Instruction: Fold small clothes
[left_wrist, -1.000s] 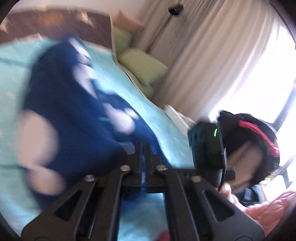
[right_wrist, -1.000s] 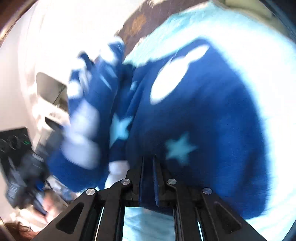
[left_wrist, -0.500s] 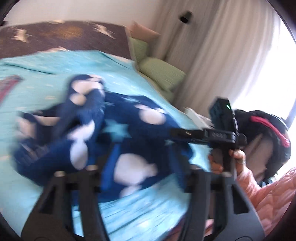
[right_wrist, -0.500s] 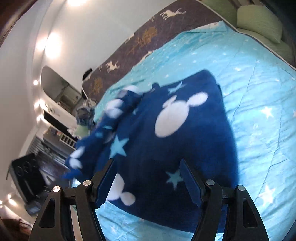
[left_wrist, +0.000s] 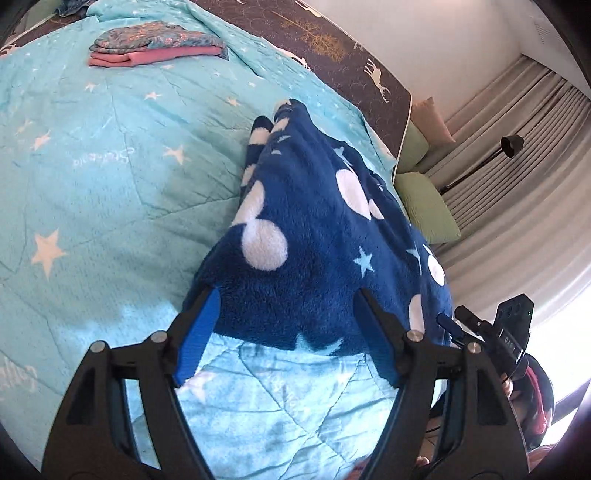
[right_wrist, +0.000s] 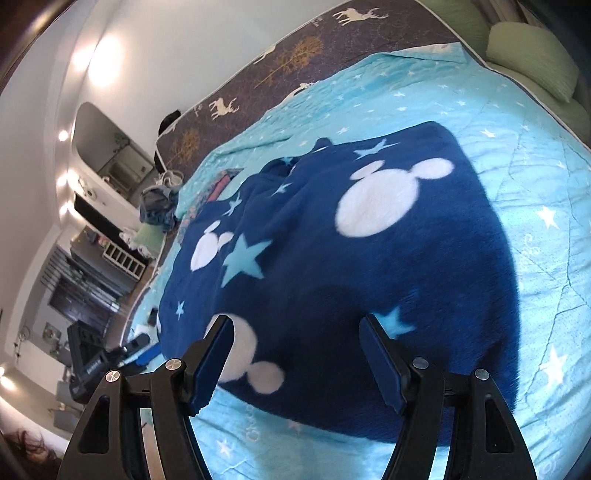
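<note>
A navy fleece garment (left_wrist: 306, 258) (right_wrist: 369, 266) with white mouse-head shapes and pale stars lies spread on the turquoise star bedspread (left_wrist: 92, 166) (right_wrist: 535, 184). Its far part is bunched and folded over. My left gripper (left_wrist: 285, 295) hovers at the garment's near edge, and its jaws are opening. The fleece lies below and ahead of the blue pads, which do not press on it. At another edge of the same garment my right gripper (right_wrist: 295, 321) stands open, nothing pinched. The right gripper (left_wrist: 491, 332) also shows at the right in the left wrist view.
A folded stack of pink and patterned clothes (left_wrist: 155, 44) rests far back on the bed. Loose clothes (right_wrist: 159, 206) are heaped at the bed's far corner. Green pillows (left_wrist: 428, 206) (right_wrist: 532, 59), a deer-print brown mattress edge (left_wrist: 332, 48), curtains and a floor lamp (left_wrist: 511, 144) border the bed.
Both grippers were shut on the fleece a second ago and are now open. The garment dropped from the air onto the bed. The left gripper swung across and rolled.
</note>
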